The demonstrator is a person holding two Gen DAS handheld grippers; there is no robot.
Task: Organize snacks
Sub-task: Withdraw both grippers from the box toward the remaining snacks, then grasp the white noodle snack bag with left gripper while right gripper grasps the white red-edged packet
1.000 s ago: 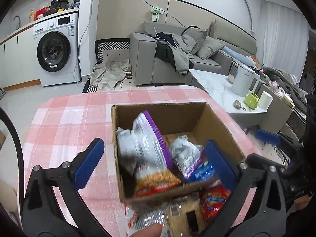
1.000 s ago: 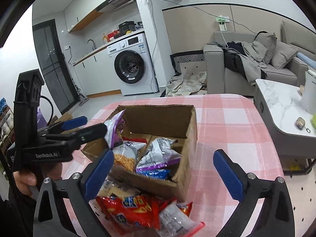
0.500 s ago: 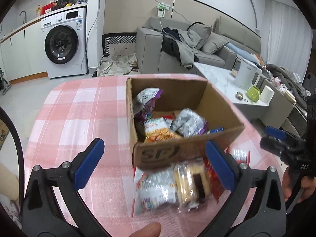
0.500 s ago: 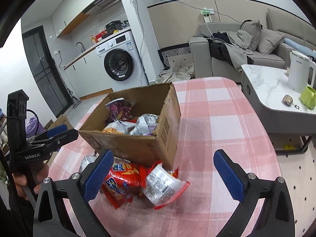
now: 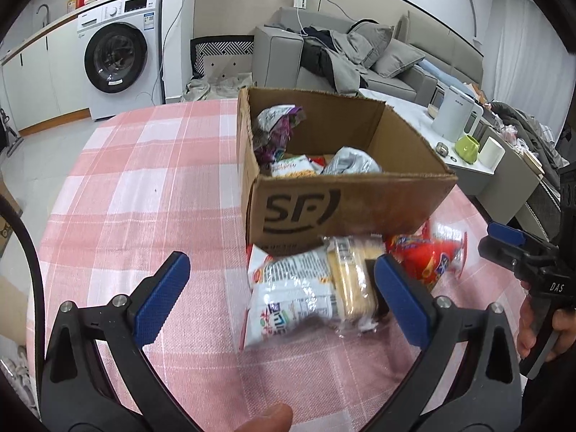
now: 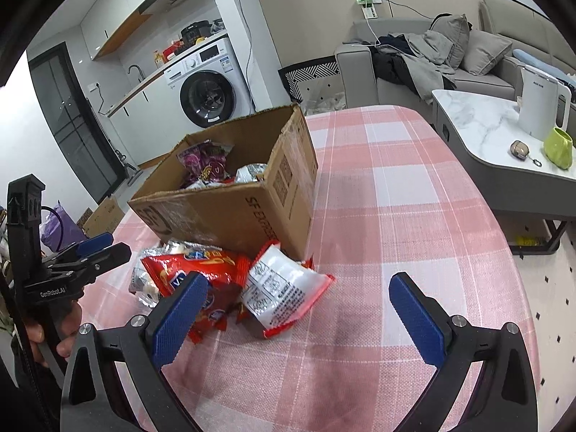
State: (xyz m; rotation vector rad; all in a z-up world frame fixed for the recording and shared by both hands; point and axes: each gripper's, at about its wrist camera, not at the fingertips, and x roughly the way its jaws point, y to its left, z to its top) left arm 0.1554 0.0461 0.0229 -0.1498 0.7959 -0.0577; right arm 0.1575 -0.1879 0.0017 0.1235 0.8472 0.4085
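**On a pink-check bench, loose snacks wait beside their box**

Against the near wall of the cardboard box (image 5: 345, 201), a heap of snack packets lies on the checked bench (image 5: 144, 194): a silver-white packet (image 5: 291, 295), a clear pack of biscuits (image 5: 354, 280) touching it at 3 o'clock, and a red packet (image 5: 421, 259) further round. A white-backed packet (image 6: 284, 288) rests on the red one's edge. More bags (image 5: 277, 126) sit inside the box. Both tongs hover at 6 o'clock of the heap, left tongs (image 5: 279, 295) and right tongs (image 6: 298, 316) spread wide, holding nothing. Behind stand a washing machine (image 5: 118, 54) and grey sofa (image 5: 360, 61).
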